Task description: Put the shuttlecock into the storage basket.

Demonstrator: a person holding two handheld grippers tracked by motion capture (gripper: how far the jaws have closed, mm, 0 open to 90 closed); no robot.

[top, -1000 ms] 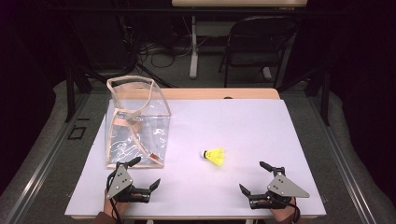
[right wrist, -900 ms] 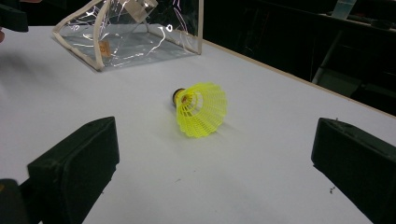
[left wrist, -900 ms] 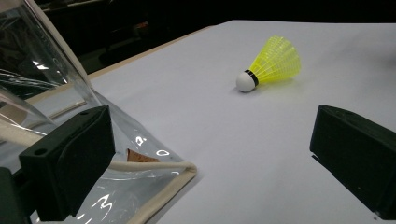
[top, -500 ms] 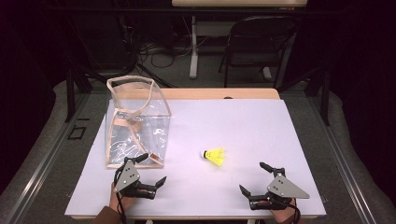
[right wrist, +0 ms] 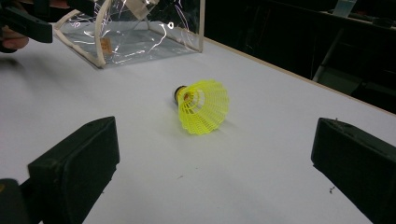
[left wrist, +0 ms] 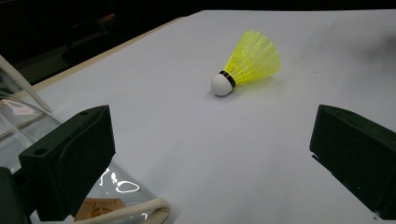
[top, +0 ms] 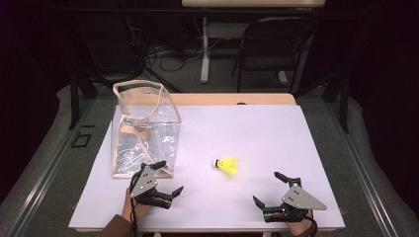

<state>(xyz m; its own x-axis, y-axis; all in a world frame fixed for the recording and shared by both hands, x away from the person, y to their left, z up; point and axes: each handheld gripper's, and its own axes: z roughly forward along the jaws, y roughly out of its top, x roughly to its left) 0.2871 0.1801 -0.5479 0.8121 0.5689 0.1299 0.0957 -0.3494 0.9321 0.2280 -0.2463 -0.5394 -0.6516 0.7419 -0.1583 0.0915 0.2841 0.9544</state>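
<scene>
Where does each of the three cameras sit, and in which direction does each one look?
High view: sits above the person's side, looks forward and down on the table; shows both hands, the left gripper and the right gripper.
Left gripper view: rides on the left gripper, looks past its open jaws at the cork end of the shuttlecock.
Right gripper view: rides on the right gripper, looks at the shuttlecock's open skirt, the clear bag behind.
Shared: all three views show the shuttlecock and the bag.

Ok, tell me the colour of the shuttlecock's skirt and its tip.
Yellow skirt, white tip on the shuttlecock; clearest in the left gripper view.
</scene>
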